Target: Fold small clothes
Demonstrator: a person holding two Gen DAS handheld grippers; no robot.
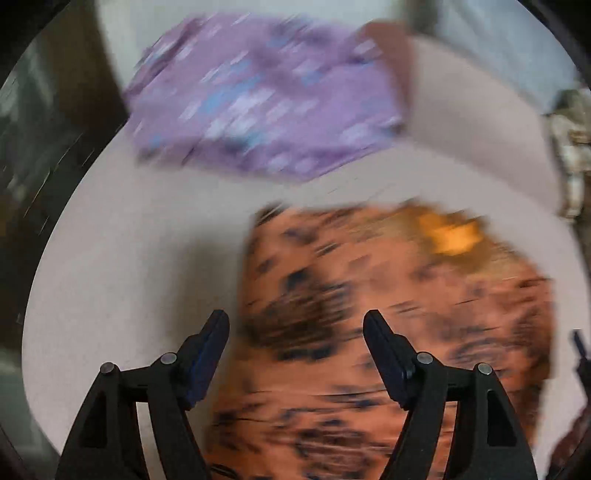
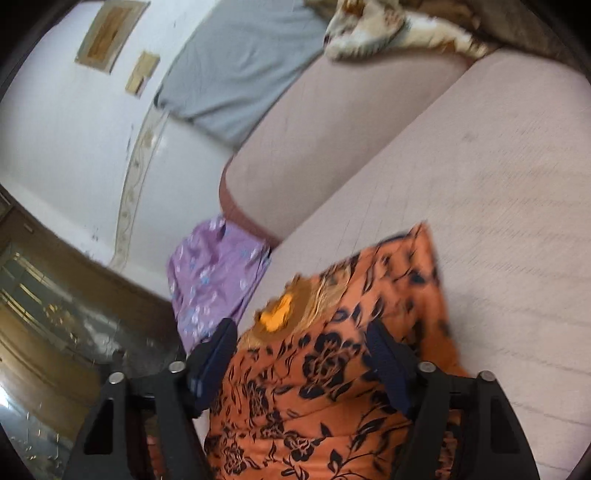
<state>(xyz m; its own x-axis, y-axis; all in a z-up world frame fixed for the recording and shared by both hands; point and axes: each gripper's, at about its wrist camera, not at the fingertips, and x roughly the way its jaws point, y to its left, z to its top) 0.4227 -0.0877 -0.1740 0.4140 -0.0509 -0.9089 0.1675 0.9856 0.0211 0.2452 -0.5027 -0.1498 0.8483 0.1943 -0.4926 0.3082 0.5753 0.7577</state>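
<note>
Two garments on the pinkish sofa seat (image 1: 122,258), no more than that. Closest, an orange garment with a black floral print (image 1: 388,314), lying flat on the cushion with a yellow-orange patch (image 1: 450,232) near its far edge. Beyond it, apart from it with a strip of bare cushion between, a folded purple garment with pale flowers (image 1: 258,99).

Left wrist view: heavily smeared by motion, so print details only guessable there, probably the same black roses. Left gripper (image 1: 295,354) hovering over the near-left part of the orange piece, both fingers spread wide, nothing between them. Also a sliver of something dark at the right edge, too blurred to name.

Right wrist view: much sharper. Right gripper (image 2: 301,365) likewise gaping wide over the orange floral cloth (image 2: 332,369), gripping nothing, the fabric visible between the fingers. Purple one (image 2: 214,280) sitting at the very edge of the seat. Stuff only seen from this side: sofa backrest (image 2: 332,140), a grey cloth (image 2: 243,70) draped over it, a brown-and-white patterned blanket (image 2: 388,33) up top, white wall (image 2: 66,140) with two framed pictures (image 2: 110,37), and a glossy brown floor (image 2: 44,332) at lower left.
</note>
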